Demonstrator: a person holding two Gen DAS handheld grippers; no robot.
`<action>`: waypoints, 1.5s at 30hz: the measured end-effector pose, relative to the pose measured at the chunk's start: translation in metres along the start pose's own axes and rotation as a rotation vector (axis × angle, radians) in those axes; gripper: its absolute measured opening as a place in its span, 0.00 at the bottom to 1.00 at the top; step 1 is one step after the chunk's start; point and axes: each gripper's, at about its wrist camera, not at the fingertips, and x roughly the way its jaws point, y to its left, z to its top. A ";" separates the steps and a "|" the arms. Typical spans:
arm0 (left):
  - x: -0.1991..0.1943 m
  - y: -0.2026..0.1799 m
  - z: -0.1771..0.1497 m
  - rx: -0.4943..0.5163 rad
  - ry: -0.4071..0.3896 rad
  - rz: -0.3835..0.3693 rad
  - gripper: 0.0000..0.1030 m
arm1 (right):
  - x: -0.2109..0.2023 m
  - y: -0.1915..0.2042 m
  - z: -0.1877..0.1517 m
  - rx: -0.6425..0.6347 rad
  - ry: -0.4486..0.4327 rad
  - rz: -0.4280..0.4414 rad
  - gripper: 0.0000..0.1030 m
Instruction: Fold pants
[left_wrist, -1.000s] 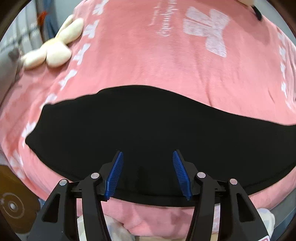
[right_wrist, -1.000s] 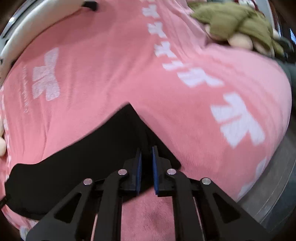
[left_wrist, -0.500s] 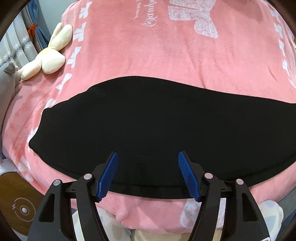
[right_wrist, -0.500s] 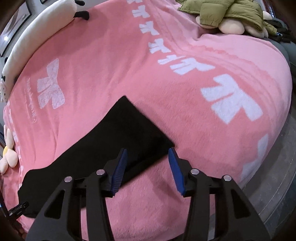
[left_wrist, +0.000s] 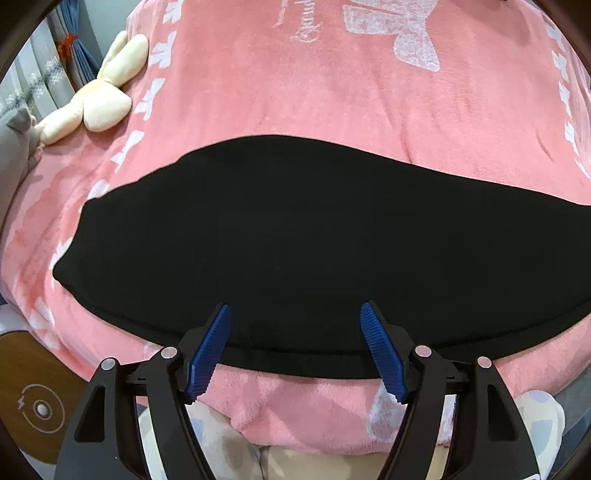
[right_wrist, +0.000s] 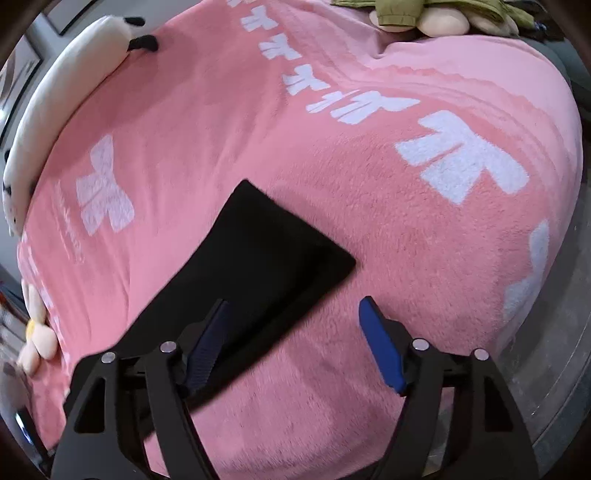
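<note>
The black pants (left_wrist: 288, 236) lie flat in a long band across the pink blanket (left_wrist: 332, 92), folded lengthwise. My left gripper (left_wrist: 295, 332) is open and empty, hovering above the near edge of the pants' wide end. In the right wrist view the narrow leg end (right_wrist: 266, 258) of the pants lies flat, its corner pointing right. My right gripper (right_wrist: 291, 332) is open and empty, just above the leg's near edge, with the left finger over the cloth and the right finger over the blanket.
A cream plush toy (left_wrist: 99, 99) lies at the blanket's far left. A long white plush (right_wrist: 55, 110) lies along the far edge, and an olive jacket (right_wrist: 424, 11) lies at the back right. A flower plush (right_wrist: 37, 332) is at left. The bed edge drops off close to both grippers.
My right gripper has opened and let go of the leg end, then drawn back and up. My left gripper has opened wider and pulled back slightly. The pants lie still.
</note>
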 end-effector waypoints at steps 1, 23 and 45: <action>0.000 0.000 -0.001 -0.001 0.002 -0.007 0.68 | 0.003 -0.001 0.002 0.013 0.002 0.002 0.68; 0.002 0.080 -0.015 -0.087 -0.034 -0.075 0.68 | 0.004 0.243 -0.039 -0.326 0.028 0.308 0.15; 0.006 0.132 -0.043 -0.134 -0.015 -0.124 0.68 | -0.025 0.121 -0.008 -0.016 -0.104 -0.007 0.16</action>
